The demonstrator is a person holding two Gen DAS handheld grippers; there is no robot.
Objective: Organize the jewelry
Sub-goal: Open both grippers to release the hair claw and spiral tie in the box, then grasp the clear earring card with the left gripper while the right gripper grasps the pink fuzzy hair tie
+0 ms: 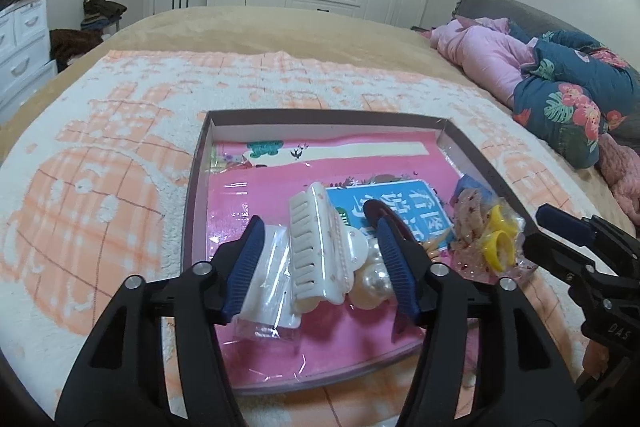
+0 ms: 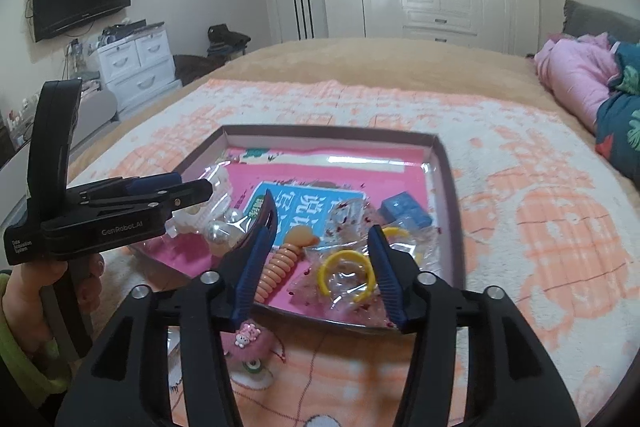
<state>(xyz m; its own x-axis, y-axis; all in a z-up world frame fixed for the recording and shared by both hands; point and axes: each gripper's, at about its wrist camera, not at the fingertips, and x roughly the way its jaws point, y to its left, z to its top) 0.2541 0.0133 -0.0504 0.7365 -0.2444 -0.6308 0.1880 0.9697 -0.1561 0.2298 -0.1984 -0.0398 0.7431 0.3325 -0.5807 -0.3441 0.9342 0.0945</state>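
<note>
Our left gripper (image 1: 320,259) stands wide around the white plastic claw hair clip (image 1: 316,247), low centre of the frame, inside the shallow dark-rimmed cardboard box (image 1: 196,187). Our right gripper (image 2: 316,267) is equally wide over the yellow plastic rings in crinkly cellophane (image 2: 346,277). Closing could pinch slippery wrapping, not the jewelry, and drag neighbouring large pearl beads (image 1: 370,279) along.

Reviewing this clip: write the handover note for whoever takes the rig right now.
Left gripper: open, over the white hair claw in the tray, holding nothing.
Right gripper: open, over the bagged yellow rings, holding nothing.
In tray: claw, pearl piece, coil hair tie, blue box.
Left outside: pink plush clip on the blanket at the tray's near edge.
</note>
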